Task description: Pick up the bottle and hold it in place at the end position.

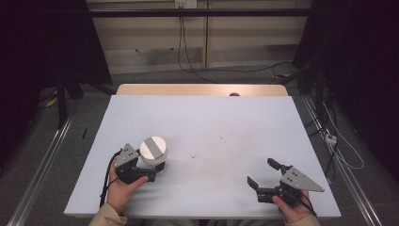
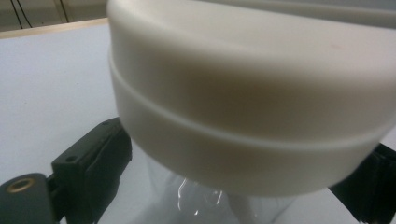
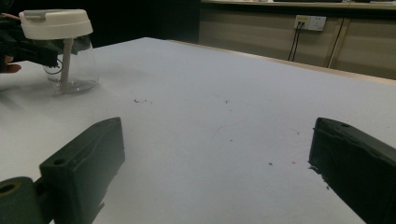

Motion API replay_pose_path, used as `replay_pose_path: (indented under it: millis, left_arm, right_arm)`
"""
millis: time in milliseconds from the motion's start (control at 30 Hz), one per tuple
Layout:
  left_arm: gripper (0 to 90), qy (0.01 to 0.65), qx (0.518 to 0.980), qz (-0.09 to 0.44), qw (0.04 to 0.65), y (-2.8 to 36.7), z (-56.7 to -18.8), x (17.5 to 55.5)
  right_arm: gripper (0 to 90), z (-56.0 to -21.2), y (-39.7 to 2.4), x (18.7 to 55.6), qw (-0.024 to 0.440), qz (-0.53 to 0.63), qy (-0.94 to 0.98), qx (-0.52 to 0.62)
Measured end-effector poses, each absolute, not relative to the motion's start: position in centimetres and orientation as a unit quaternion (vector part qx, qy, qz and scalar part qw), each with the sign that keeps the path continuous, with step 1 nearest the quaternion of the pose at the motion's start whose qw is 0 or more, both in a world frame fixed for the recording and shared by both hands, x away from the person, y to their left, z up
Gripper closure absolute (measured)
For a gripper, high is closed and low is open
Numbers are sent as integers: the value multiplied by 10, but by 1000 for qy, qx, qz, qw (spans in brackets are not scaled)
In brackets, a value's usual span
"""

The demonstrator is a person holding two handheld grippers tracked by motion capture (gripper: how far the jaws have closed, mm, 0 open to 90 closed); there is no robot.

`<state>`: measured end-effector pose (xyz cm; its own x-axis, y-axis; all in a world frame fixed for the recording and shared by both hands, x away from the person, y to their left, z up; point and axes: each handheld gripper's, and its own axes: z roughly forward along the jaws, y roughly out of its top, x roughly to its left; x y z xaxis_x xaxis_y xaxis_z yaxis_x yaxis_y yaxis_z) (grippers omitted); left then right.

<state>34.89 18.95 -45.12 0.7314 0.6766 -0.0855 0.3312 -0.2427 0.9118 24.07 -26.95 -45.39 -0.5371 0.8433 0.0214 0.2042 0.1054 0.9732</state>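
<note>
While clear-walled, the round cup (image 1: 154, 153) wears a smooth white lid (image 2: 252, 93).

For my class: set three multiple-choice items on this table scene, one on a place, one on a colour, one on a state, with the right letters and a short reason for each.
1. Where does the clear jar stand on the table?
A near left
B far right
C centre

2. What colour is the jar's lid?
A red
B cream-white
C black

3. How are the right gripper jaws?
A shut on the jar
B shut on nothing
C open

Key: 1 A, the high view shows it by the left gripper; 2 B, the left gripper view shows it pale; 3 C, a wide gap shows between them.
</note>
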Motion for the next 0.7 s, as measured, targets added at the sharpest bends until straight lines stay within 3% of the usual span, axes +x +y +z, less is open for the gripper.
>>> replay_pose_path:
  millis: [400, 700]
  left_arm:
    - [170, 306, 777, 178, 520, 179, -453, 355]
    - [181, 310, 775, 174, 523, 179, -452, 356]
  right_arm:
    - [34, -454, -269, 241, 292, 550, 683, 382]
    - [34, -453, -270, 240, 293, 551, 682, 381]
